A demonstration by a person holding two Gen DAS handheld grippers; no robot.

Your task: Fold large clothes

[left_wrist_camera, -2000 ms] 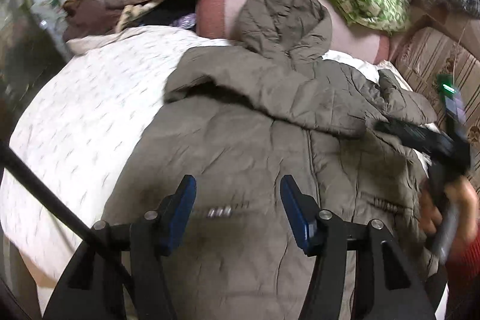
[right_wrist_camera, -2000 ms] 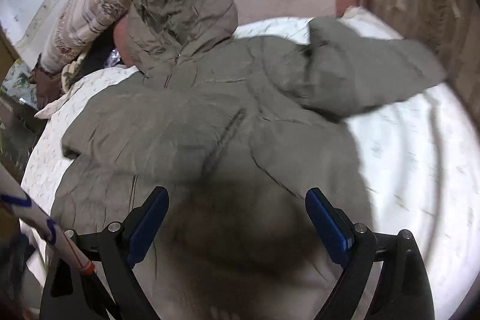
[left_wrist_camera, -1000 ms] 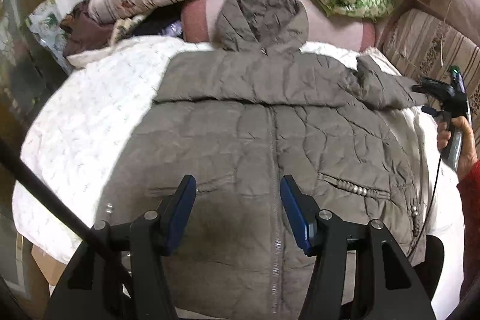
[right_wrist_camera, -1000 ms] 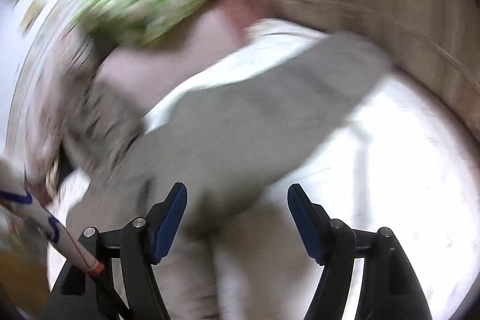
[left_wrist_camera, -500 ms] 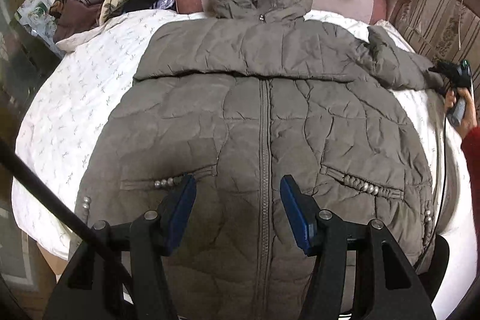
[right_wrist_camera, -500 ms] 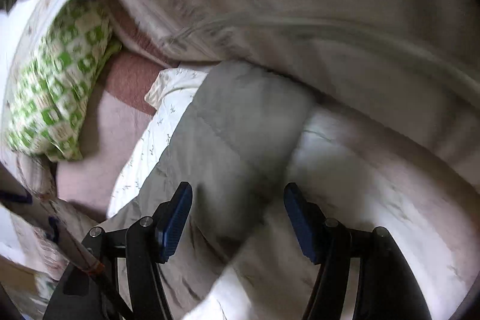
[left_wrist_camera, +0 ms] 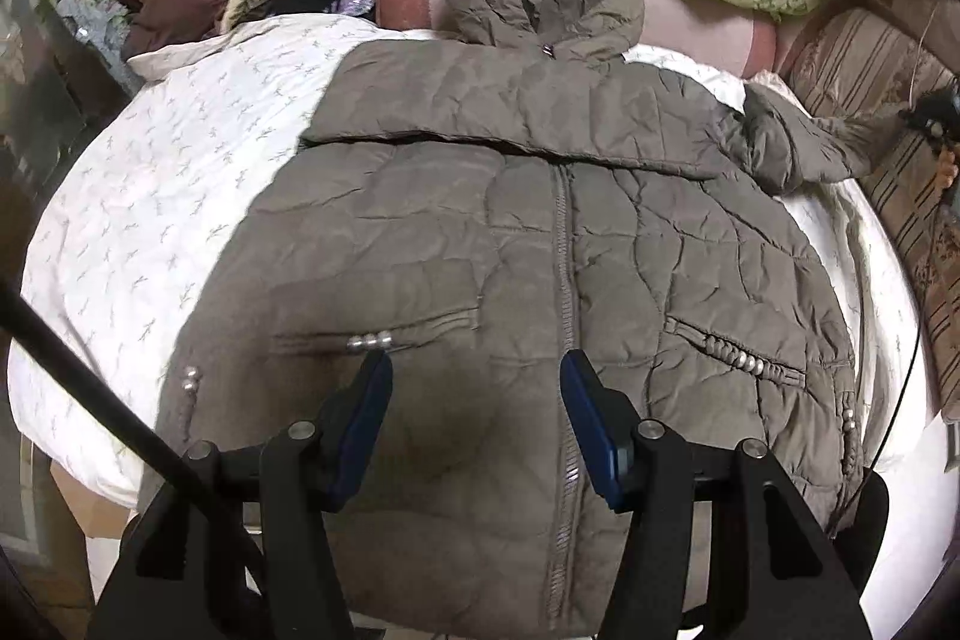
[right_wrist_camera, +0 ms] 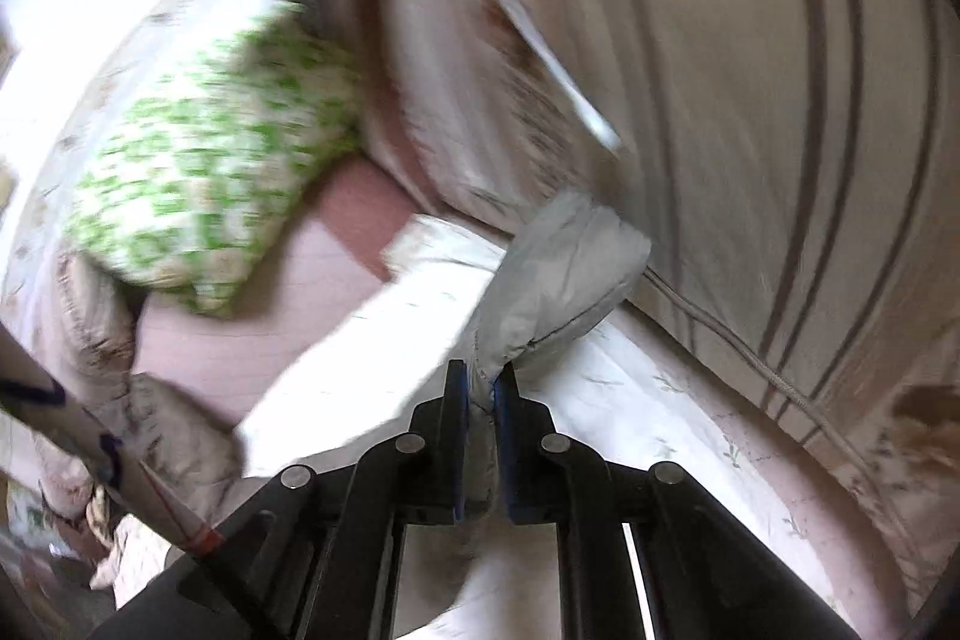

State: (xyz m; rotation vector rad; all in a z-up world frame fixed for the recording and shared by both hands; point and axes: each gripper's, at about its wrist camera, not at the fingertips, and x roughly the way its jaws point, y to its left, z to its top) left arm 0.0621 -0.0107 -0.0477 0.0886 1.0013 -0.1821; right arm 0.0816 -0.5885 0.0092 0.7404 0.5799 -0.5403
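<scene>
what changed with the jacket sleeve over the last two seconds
The right gripper swung out to the sleeve and has just closed its fingers on the cuff. The jacket stayed zipped and flat on the bed; the left gripper stayed open above it.

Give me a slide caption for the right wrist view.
Right gripper shut on the jacket sleeve above the white quilt.

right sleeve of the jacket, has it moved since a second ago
Yes. The sleeve, then lying on the white quilt, now stretches toward the striped sofa, its cuff pinched in the right gripper, whose jaws have just closed on it.
</scene>
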